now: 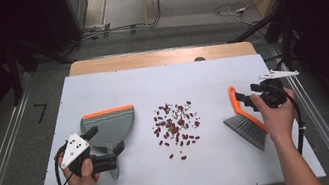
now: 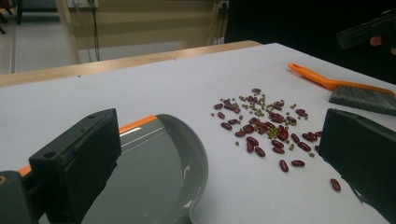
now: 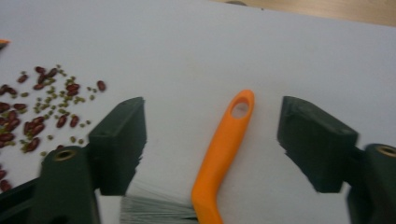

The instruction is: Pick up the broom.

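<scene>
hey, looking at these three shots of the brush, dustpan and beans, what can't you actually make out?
- Dustpan handle: high view, covered by the left gripper; whether it is gripped is unclear.
- Brush bristles: right gripper view, cut off by the bottom edge.
- Right gripper pads: right gripper view, blurred; they stand either side of the brush handle, apparently not touching.
- Small green beans: high view, too small to count.

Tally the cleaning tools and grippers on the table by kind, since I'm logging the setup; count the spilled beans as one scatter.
Dustpan: 1
Hand brush: 1
Bean scatter: 1
Grippers, left gripper and right gripper: 2
Total: 5
</scene>
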A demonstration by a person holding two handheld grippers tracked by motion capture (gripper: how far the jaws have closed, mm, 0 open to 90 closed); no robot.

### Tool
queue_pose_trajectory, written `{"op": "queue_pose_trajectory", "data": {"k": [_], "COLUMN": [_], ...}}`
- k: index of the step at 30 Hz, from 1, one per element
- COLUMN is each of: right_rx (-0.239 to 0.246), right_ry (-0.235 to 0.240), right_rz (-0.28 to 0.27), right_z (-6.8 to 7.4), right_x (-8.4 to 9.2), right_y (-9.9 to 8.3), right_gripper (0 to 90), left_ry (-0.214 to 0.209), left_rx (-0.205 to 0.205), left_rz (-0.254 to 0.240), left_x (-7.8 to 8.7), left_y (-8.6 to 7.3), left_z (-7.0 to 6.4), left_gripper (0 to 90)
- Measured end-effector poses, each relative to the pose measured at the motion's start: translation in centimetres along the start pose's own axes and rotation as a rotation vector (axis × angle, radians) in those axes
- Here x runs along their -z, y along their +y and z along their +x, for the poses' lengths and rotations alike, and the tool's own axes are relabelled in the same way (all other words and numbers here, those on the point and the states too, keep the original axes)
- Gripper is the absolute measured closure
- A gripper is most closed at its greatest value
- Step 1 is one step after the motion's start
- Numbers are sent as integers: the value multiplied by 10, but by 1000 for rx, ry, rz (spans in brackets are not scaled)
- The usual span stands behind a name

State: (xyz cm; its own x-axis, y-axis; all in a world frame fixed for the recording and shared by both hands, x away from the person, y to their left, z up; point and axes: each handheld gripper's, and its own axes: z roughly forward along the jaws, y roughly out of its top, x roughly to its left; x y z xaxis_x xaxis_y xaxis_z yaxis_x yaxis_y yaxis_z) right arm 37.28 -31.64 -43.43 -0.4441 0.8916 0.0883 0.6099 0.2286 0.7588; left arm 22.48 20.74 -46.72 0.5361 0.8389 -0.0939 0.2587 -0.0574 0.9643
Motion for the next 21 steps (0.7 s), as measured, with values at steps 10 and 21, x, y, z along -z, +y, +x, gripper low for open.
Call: {"op": "queue_pose_trajectory", "data": {"k": [10,21], "right_rx": [-29,-94], "right_ry": [-73,-70], "right_rz": [148,289], "right_z": [4,4], "right_x": [-32,-49], "right_y": [-3,-14], "right_gripper": [458,591], "left_ry": [-2,-12], "left_rx": [-1,-13], "left_rz": [6,23], "left_x": [-1,-4], "left_y": [-1,-2], "left_z": [1,-1], "left_gripper": [0,0]}}
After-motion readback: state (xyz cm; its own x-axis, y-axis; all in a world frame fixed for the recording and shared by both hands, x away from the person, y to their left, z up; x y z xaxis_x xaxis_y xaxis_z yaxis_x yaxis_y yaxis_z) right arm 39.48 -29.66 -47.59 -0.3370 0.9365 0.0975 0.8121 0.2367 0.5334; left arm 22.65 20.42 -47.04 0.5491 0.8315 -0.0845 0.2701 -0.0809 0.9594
